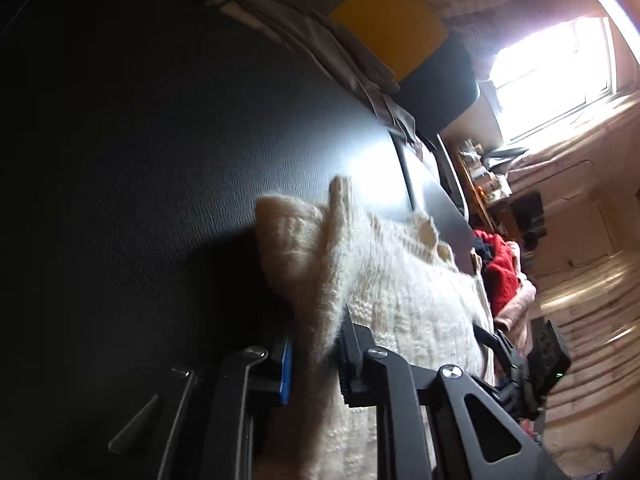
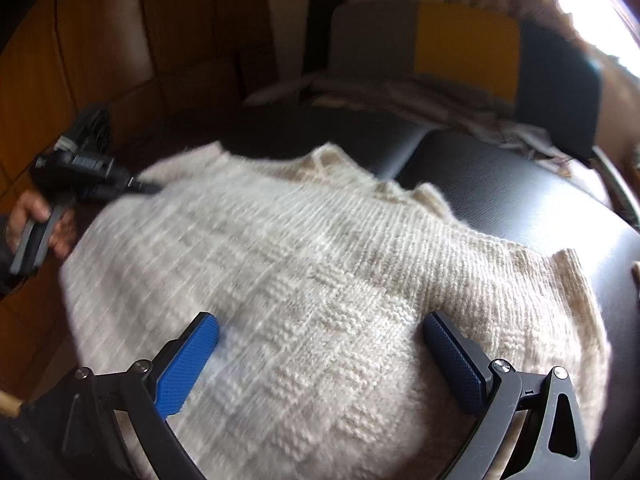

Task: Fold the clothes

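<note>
A cream knitted sweater (image 2: 304, 264) lies spread on a black leather surface (image 2: 500, 200). In the left wrist view a thick fold of the sweater (image 1: 320, 264) stands up between the jaws of my left gripper (image 1: 316, 360), which is shut on it; one blue pad (image 1: 285, 368) shows beside the wool. From the right wrist view the left gripper (image 2: 148, 189) sits at the sweater's far left edge, held by a hand (image 2: 36, 216). My right gripper (image 2: 320, 360) hovers over the sweater's near part, open, blue pads (image 2: 188, 364) wide apart with nothing gripped.
Grey-beige cloths (image 1: 320, 36) lie along the far edge of the black surface (image 1: 160, 140). Yellow and dark cushions (image 2: 464, 44) stand behind. A heap of red and pink clothes (image 1: 502, 276) lies off the right edge. Brown wooden panels (image 2: 100, 48) are to the left.
</note>
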